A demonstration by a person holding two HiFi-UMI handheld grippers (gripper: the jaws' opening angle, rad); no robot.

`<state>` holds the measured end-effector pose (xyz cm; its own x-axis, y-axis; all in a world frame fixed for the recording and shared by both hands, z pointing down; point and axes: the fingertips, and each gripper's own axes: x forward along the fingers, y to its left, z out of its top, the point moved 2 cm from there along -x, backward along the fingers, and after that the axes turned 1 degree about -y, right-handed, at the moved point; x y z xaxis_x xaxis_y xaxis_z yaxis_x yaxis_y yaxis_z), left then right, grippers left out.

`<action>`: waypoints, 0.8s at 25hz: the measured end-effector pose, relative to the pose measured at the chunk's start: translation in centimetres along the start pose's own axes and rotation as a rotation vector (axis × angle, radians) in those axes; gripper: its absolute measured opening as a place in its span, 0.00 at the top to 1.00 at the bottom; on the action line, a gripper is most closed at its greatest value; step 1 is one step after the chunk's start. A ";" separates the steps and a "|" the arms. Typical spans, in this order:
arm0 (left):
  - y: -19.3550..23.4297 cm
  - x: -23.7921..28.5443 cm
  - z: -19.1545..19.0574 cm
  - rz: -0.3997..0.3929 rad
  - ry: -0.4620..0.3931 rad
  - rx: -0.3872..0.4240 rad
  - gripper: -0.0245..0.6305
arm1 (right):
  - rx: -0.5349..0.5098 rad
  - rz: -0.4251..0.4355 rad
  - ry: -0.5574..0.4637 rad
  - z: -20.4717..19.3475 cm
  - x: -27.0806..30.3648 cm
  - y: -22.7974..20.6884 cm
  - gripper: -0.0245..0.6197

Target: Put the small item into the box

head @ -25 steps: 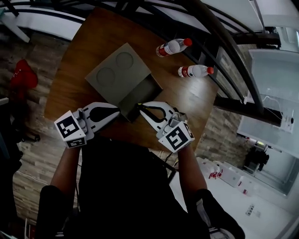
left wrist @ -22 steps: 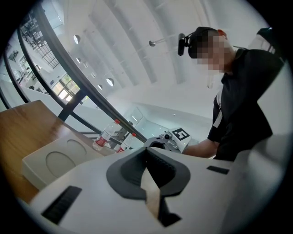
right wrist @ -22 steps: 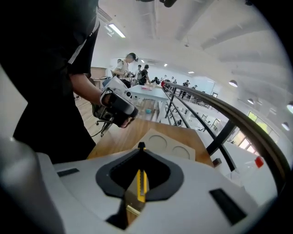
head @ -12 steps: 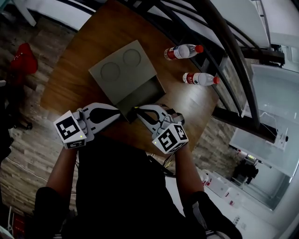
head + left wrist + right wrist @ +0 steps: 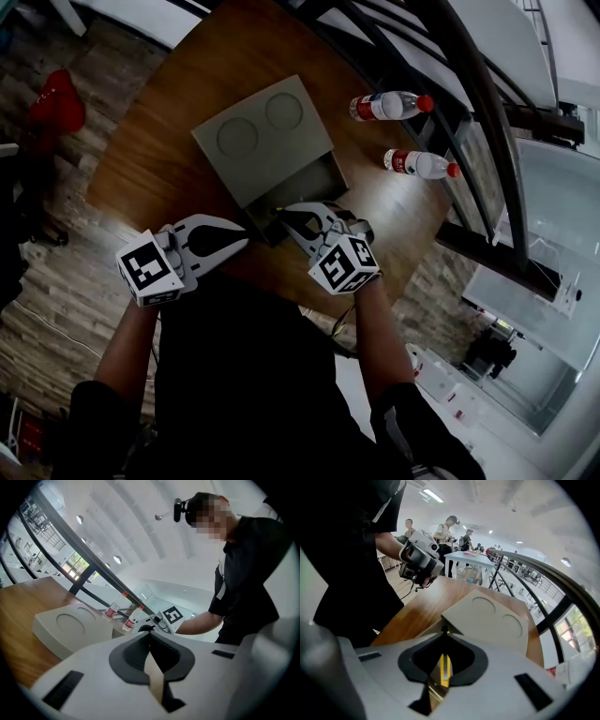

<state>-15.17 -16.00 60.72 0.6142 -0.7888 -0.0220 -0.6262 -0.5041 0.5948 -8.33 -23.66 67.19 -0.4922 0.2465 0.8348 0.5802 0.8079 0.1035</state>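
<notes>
A grey box stands open on the wooden table [image 5: 169, 112]. Its lid [image 5: 262, 141] with two round dents lies back and the tray [image 5: 309, 183] faces me. My right gripper [image 5: 283, 214] is at the tray's near end, shut on a thin yellow and black utility knife [image 5: 444, 670] that lies along its jaws. My left gripper [image 5: 246, 236] touches the box's near corner. It is shut, with a thin beige strip [image 5: 157, 681] between its fingers that looks like the box's edge. The lid [image 5: 492, 616] fills the right gripper view ahead.
Two plastic bottles with red caps [image 5: 389, 105] [image 5: 422, 164] lie at the table's far right, near a dark railing [image 5: 469, 112]. The table's near edge is right at my body. People stand at a white table [image 5: 459, 555] in the background.
The head view has shifted, so the box sits higher in the frame. My right gripper has drawn in slightly toward the tray's near end. Both grippers stay shut.
</notes>
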 end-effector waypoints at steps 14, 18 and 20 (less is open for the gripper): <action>0.1 -0.3 -2.1 0.040 0.033 -0.016 0.94 | -0.106 0.107 0.076 -2.0 3.2 0.4 0.90; 0.2 -0.2 -2.5 0.045 0.024 -0.024 0.94 | -0.108 0.106 0.093 -2.4 3.7 -0.1 0.90; 0.3 -0.2 -2.8 0.052 0.032 -0.023 0.94 | -0.113 0.109 0.098 -2.6 3.9 -0.2 0.90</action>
<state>-14.14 -15.04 63.13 0.5960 -0.8022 0.0350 -0.6469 -0.4539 0.6128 -8.66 -24.24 71.79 -0.3596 0.2718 0.8926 0.6986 0.7126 0.0645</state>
